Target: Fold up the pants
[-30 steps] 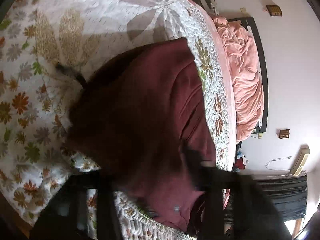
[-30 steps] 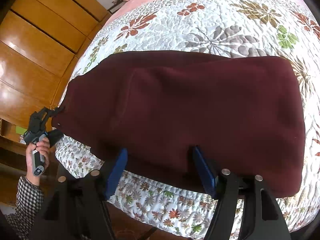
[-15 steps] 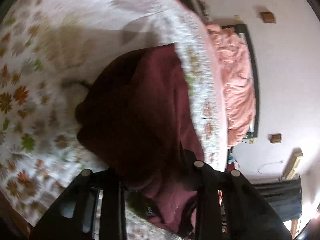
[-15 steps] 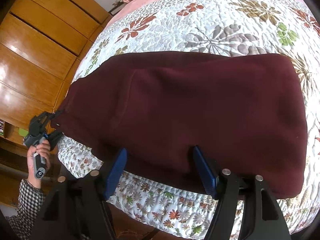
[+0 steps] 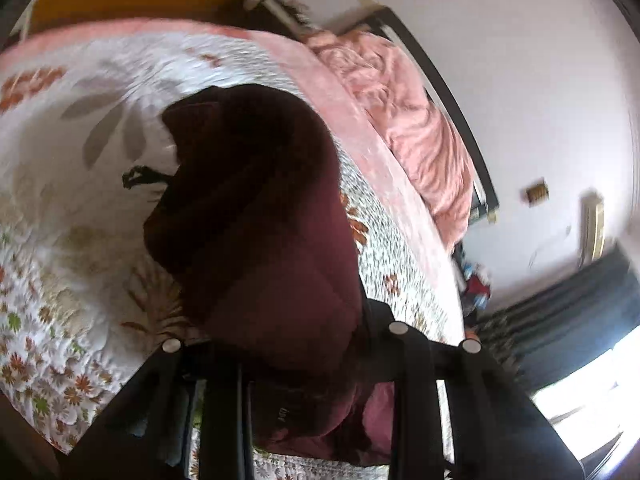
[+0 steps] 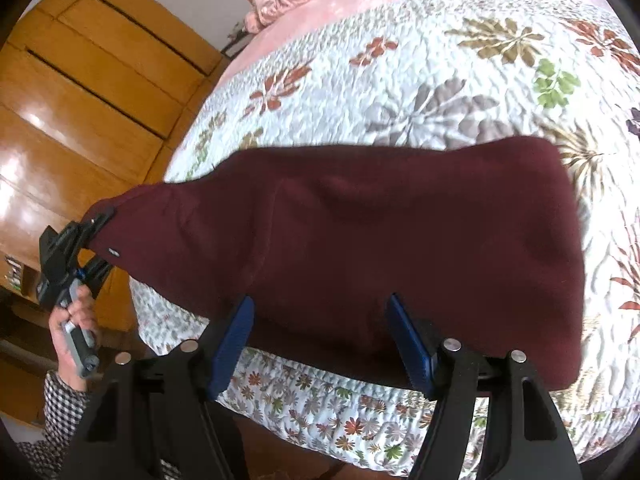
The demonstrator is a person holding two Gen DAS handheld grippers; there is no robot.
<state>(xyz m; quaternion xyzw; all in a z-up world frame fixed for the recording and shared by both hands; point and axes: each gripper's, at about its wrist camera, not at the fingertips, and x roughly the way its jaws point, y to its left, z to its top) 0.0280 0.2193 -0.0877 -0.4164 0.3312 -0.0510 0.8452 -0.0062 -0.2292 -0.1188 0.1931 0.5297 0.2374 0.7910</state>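
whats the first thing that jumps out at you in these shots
The maroon pants dominate, spread across the near edge of the flowered quilt. At their left end the left tongs pinch a corner and hold it off the bed, while the right tongs stand open at the near edge. Beyond the quilt lies a rumpled pink blanket.

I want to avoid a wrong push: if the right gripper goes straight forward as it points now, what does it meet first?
Most likely the maroon pants: their near edge lies between the open fingers of the right gripper, on the floral quilt. Depth is unclear.
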